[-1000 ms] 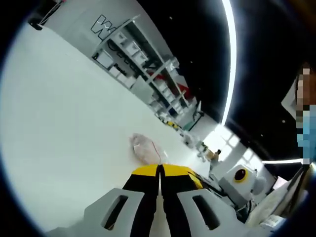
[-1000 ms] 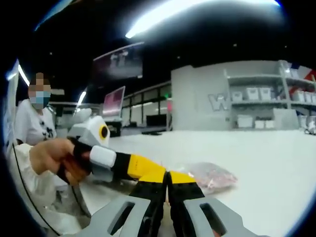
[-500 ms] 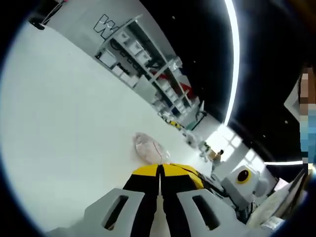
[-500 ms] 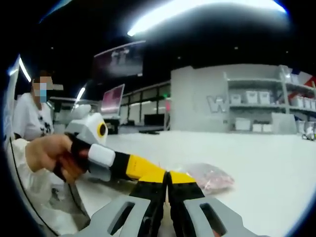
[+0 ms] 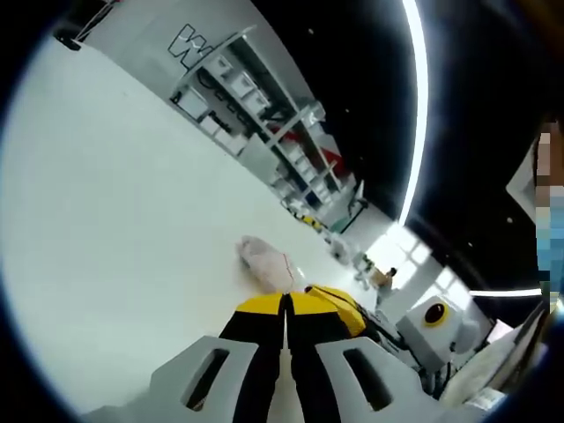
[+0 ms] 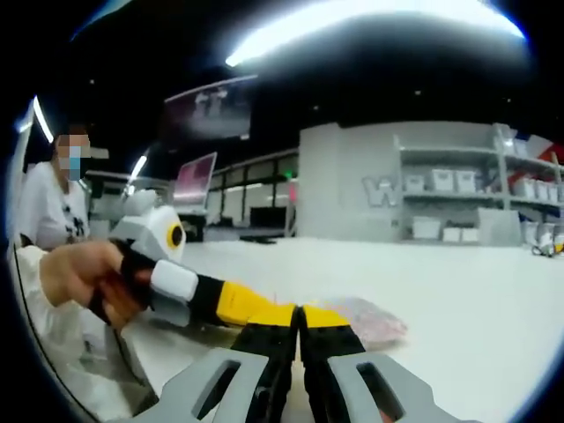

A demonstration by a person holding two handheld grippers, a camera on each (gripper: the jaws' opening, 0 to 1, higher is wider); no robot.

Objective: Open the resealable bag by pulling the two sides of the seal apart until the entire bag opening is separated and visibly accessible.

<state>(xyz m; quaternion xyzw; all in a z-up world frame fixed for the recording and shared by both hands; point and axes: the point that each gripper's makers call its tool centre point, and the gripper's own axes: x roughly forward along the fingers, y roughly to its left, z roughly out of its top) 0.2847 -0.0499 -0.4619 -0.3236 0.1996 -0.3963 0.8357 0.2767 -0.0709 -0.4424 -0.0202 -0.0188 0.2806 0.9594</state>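
Note:
A clear resealable bag (image 5: 263, 257) with pinkish contents lies on the white table (image 5: 115, 220), just past my left gripper (image 5: 286, 304). Its yellow-tipped jaws are pressed together at the bag's near edge. The right gripper's yellow tip (image 5: 339, 304) comes in from the right and meets that same edge. In the right gripper view the bag (image 6: 374, 315) sits just behind my right gripper (image 6: 298, 315), whose jaws are also shut at its edge. The left gripper (image 6: 238, 301), held by a hand (image 6: 84, 278), reaches in from the left and touches tips with it. The seal itself is hidden behind the tips.
The white table (image 6: 467, 291) stretches wide around the bag. Grey shelving with white bins (image 5: 256, 97) stands along the far wall. A person in white (image 6: 53, 211) stands at the left behind the hand.
The bag looks narrower and more drawn out than a second ago. Both views have shifted slightly; the two grippers stay tip to tip at the bag's edge.

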